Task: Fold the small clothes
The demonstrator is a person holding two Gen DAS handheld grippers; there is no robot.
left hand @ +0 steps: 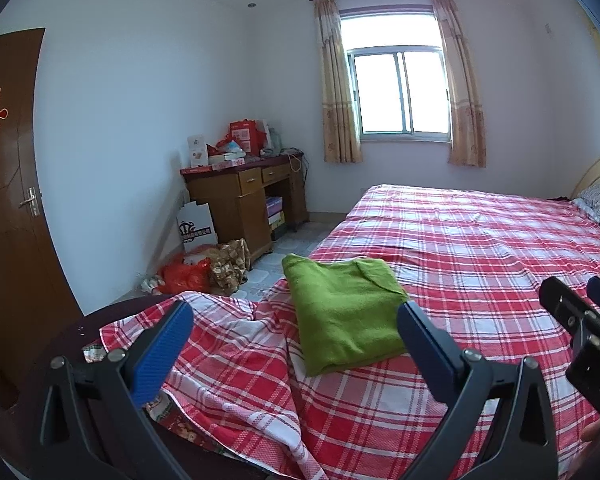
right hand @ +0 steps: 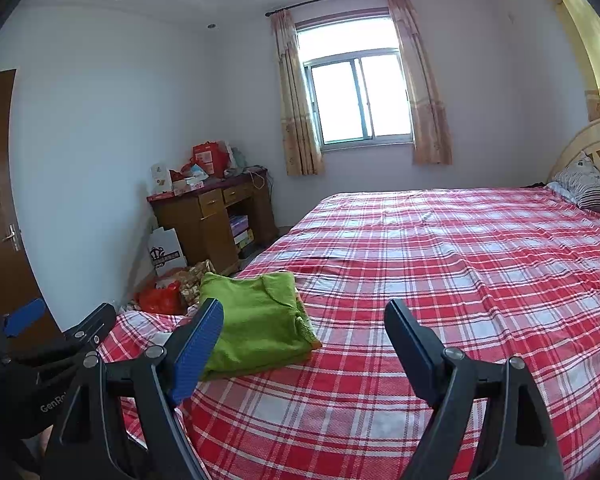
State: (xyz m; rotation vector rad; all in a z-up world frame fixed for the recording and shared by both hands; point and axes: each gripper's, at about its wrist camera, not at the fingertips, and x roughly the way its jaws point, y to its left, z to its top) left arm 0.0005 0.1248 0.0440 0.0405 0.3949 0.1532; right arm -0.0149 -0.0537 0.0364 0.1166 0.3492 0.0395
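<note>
- Blue-padded left gripper (left hand: 296,318) hangs over the bed's near corner, jaws spread wide, nothing between them.
- Right gripper (right hand: 304,320) beside it, jaws likewise wide apart and empty.
- Green garment (left hand: 346,310), folded into a neat rectangle, lies on the plaid sheet (left hand: 480,264) near the bed's corner, just ahead of both grippers, touching neither.
- Bags (left hand: 188,276) clutter the floor past the corner.
- Desk (left hand: 240,200) against the far wall, window (left hand: 400,92) beyond.

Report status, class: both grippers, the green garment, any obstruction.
Left gripper open, empty. Right gripper open, empty. Green garment folded on bed. Nothing in the way.
</note>
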